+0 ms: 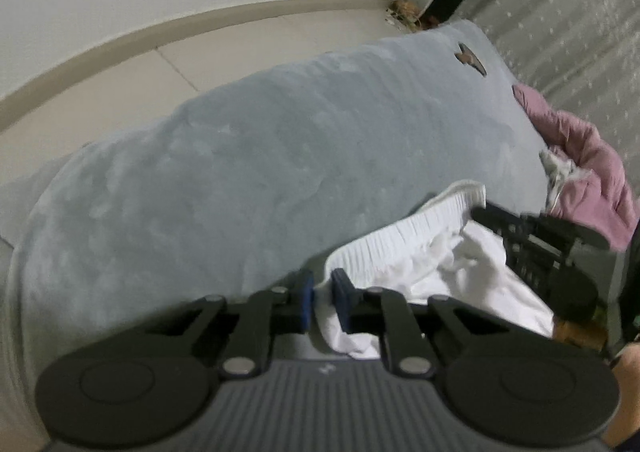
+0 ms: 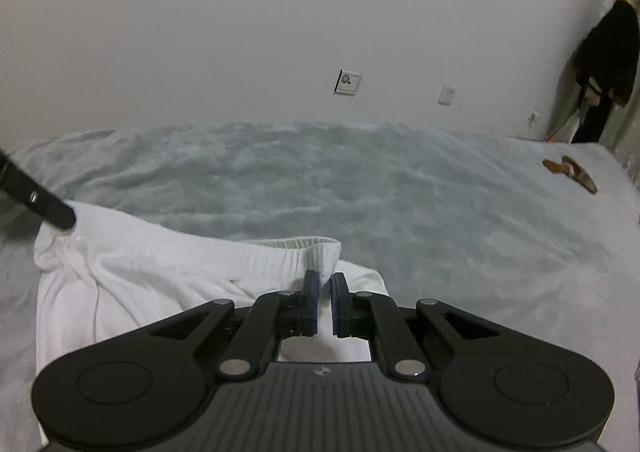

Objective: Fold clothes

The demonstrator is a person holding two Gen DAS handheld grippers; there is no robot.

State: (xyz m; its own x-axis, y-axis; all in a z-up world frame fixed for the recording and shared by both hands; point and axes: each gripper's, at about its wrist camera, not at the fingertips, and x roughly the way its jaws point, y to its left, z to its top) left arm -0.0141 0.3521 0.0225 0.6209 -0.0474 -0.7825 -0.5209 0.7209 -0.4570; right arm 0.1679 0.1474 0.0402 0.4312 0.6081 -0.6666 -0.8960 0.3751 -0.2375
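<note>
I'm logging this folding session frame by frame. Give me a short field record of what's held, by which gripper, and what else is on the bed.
surface: grey plush blanket
garment: white shorts, elastic waistband
left hand-held gripper: shut on waistband
right hand-held gripper: shut on waistband
also on bed: pink garment, small brown item

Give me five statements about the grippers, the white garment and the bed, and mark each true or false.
1. Both grippers pinch the white garment's ribbed waistband. True: left gripper, right gripper.
2. The garment is neatly folded. False: it hangs bunched.
3. A pink garment lies at the bed's edge. True.
4. The blanket is red. False: grey.
5. The right gripper is empty. False: it is shut on the waistband.
</note>
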